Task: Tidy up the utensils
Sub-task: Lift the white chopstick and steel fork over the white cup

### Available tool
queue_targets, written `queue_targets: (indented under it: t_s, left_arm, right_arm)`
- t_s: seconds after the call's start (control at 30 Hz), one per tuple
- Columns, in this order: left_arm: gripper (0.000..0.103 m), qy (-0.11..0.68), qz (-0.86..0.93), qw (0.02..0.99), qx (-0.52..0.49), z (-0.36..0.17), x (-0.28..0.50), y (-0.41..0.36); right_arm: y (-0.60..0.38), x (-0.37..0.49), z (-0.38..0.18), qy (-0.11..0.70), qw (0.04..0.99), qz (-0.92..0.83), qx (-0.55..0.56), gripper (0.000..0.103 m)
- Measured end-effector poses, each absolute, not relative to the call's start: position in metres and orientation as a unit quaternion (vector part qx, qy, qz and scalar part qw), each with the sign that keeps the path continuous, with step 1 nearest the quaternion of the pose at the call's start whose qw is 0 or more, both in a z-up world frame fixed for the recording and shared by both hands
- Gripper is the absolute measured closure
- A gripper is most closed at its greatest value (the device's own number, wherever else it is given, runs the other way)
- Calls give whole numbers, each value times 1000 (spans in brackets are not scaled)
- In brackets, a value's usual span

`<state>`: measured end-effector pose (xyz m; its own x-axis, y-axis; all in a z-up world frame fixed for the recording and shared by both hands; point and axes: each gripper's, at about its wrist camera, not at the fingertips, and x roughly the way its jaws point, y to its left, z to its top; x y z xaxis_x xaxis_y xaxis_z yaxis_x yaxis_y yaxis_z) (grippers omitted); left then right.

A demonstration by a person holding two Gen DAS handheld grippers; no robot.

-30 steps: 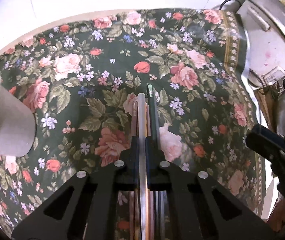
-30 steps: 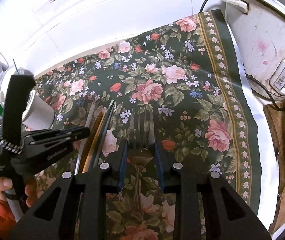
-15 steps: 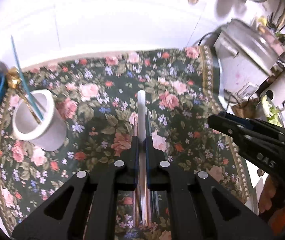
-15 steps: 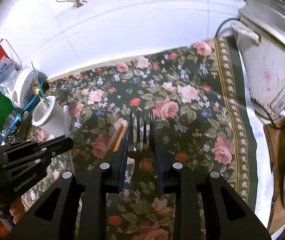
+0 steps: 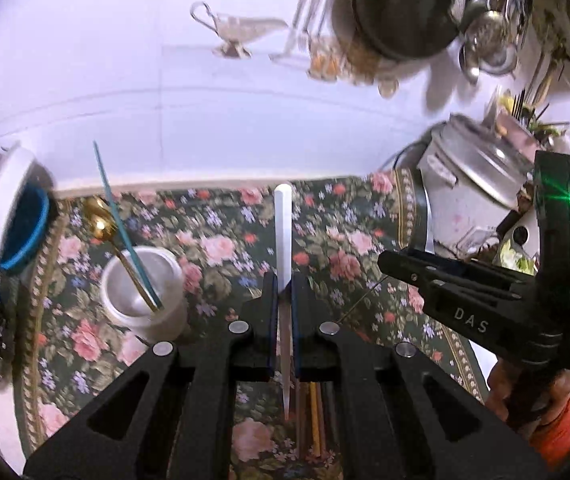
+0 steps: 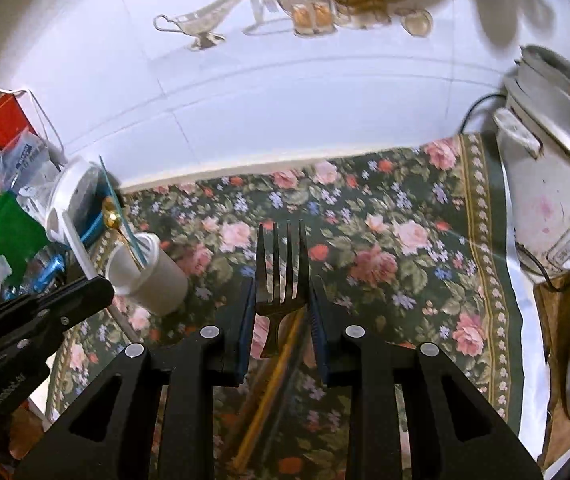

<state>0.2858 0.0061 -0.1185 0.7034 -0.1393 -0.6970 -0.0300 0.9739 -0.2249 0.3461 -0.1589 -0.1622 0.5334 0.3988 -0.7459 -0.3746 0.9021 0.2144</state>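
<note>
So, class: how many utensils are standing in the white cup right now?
2: a gold spoon and a thin teal stick, both leaning left in the white cup on the floral cloth. Anything shorter inside would be hidden.

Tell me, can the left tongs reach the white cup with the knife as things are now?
Probably yes: the white cup stands upright and open-topped left of the left tongs, nothing between; only a gold spoon and teal stick inside.
</note>
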Motion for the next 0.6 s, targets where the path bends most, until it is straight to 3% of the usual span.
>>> queue_targets:
  t_s: [0.6]
  left_arm:
    - [99, 296, 8, 949, -112, -49, 273, 97]
  right_arm:
    - [-77, 335, -108, 371, 892, 259, -2, 80]
